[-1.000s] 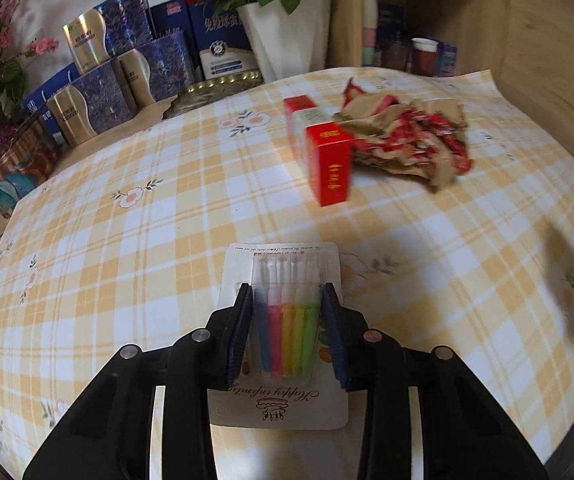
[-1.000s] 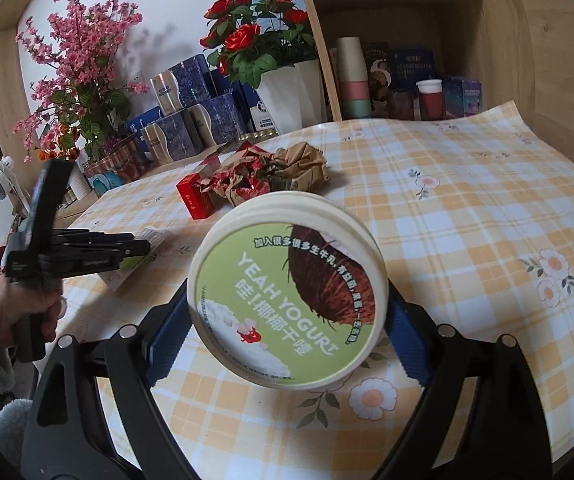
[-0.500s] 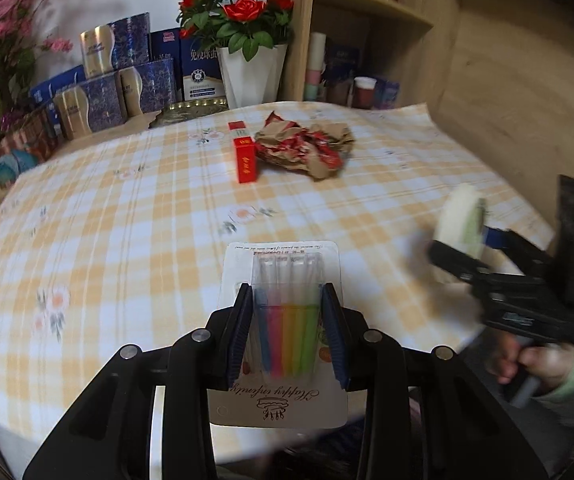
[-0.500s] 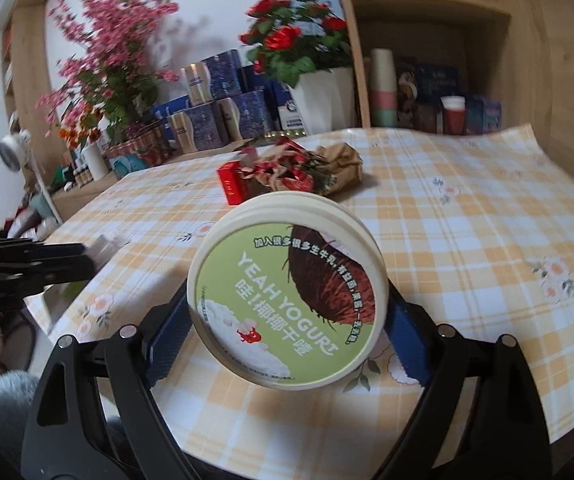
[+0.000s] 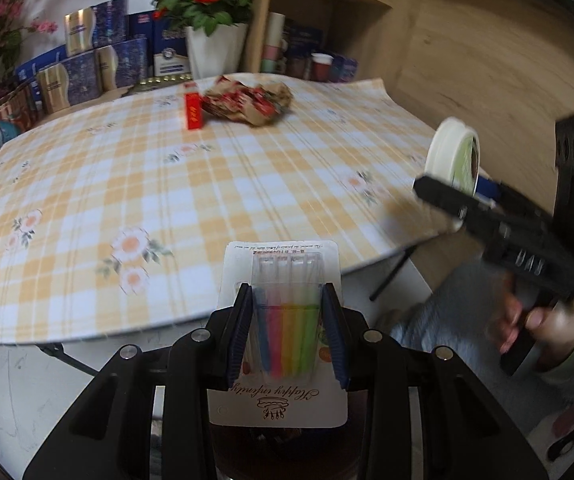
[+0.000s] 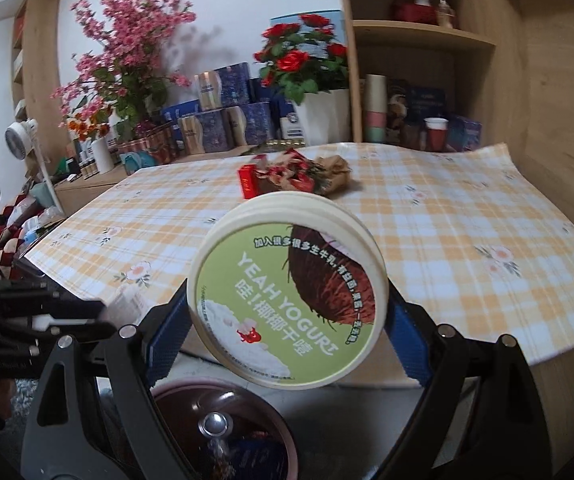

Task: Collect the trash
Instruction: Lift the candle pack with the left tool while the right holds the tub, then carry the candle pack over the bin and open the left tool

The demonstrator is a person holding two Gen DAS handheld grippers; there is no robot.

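Fingers [image 5: 329,332] of my left gripper [image 5: 287,332] clamp the candle pack [image 5: 283,320] off the tabletop [image 5: 167,184] edge, while my right gripper [image 6: 287,320] grips the yogurt tub [image 6: 287,296] above a dark bin [image 6: 223,436].

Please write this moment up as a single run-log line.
left gripper: shut on candle pack | right gripper: shut on yogurt tub | both past table edge | on table: red box, crumpled wrapper

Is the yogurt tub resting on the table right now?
No, the yogurt tub is gripped between the right gripper's fingers, lifted past the table edge.
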